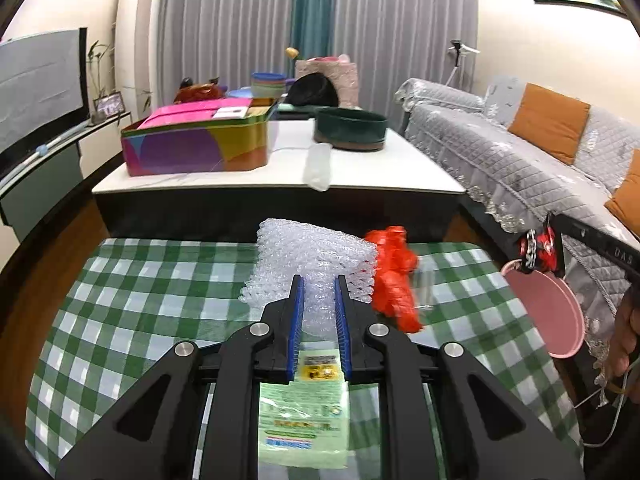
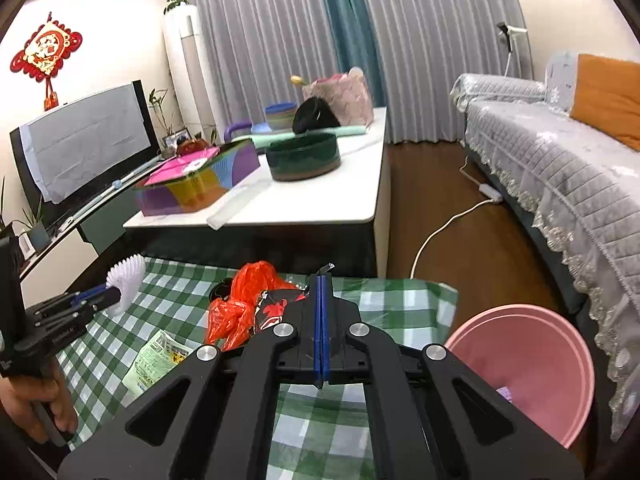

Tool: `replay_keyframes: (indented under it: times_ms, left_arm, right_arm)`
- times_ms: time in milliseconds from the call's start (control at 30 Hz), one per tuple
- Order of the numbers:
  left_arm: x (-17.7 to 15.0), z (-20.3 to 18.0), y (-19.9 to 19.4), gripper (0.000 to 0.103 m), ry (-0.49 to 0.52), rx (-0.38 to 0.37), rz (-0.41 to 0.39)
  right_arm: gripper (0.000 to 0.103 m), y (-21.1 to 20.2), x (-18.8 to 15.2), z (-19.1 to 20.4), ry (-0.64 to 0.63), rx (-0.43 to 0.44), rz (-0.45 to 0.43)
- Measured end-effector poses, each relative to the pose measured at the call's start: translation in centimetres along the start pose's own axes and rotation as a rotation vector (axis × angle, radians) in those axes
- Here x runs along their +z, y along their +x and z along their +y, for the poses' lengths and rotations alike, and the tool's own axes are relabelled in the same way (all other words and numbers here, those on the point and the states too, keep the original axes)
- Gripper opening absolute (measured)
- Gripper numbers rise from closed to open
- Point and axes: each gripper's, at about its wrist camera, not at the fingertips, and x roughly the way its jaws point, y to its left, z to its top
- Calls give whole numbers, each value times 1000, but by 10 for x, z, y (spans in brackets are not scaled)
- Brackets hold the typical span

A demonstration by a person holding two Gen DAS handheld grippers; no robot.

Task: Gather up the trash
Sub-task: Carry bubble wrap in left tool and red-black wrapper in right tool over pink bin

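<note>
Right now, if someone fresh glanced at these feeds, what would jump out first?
Probably the white bubble wrap pinched in the left gripper above the green checked cloth, with the crumpled red plastic bag just beside it. Next, the right gripper shut on a red and black wrapper, and the pink bin off the cloth's right edge.

**Materials and finishes on the checked table**

A woven green-and-white checked tablecloth [image 1: 132, 280], soft and matt. On it, a clear bubble wrap sheet [image 1: 312, 256], shiny plastic with a bumpy surface, and a crinkled red plastic bag [image 2: 240, 300], thin and glossy. A pale green printed packet [image 1: 302, 420] looks like smooth plastic film. The left gripper [image 1: 319, 280] is matt black plastic with ribbed blue pads and 4 brushed metal pivot pins. Beside the table, a smooth pink plastic basin [image 2: 532, 364].
</note>
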Motion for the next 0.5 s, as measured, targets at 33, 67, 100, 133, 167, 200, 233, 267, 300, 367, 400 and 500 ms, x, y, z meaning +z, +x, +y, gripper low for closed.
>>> replay_keyframes:
  times_ms: [33,67,100,133,167,200,233,267,300,367,400,500]
  left_arm:
    - [-1,-4,-3,15,7,-8,-5]
    - [-2,-8,-7,15,13,-17,-11]
    - [-3,-10,-9,15,16,-24,-16]
    - [-3,-14,-13,15,22,-35,-22]
    - [-3,-18,-15,15,27,-44,-26]
    - [-3,-22,-18,15,31,-53,-32]
    - [-4,-25,-20,15,35,-62,-36]
    - [-4,-29,-22,15,39,-69,-41]
    - [-4,-34,-25,15,46,-81,-49]
    - [-4,-42,-28,15,56,-97,-59]
    - [-5,-46,-30,15,62,-105,-62]
    - [-6,-55,-32,15,69,-124,-69]
  right_arm:
    - [0,-7,2,-1,-1,-5,-7]
    - [0,-13,4,-2,0,-10,-13]
    - [0,-19,6,-4,1,-13,-19]
    - [0,-27,8,-7,0,-19,-26]
    - [0,-33,10,-9,-2,-25,-32]
    - [0,-40,12,-13,-4,-33,-38]
    - [0,-46,14,-17,-6,-40,-43]
    - [0,-50,15,-19,-7,-45,-46]
    - [0,-55,17,-23,-8,-51,-50]
    - [0,-67,21,-33,-11,-70,-61]
    - [0,-73,23,-40,-13,-82,-66]
    - [0,-85,27,-54,-20,-109,-78]
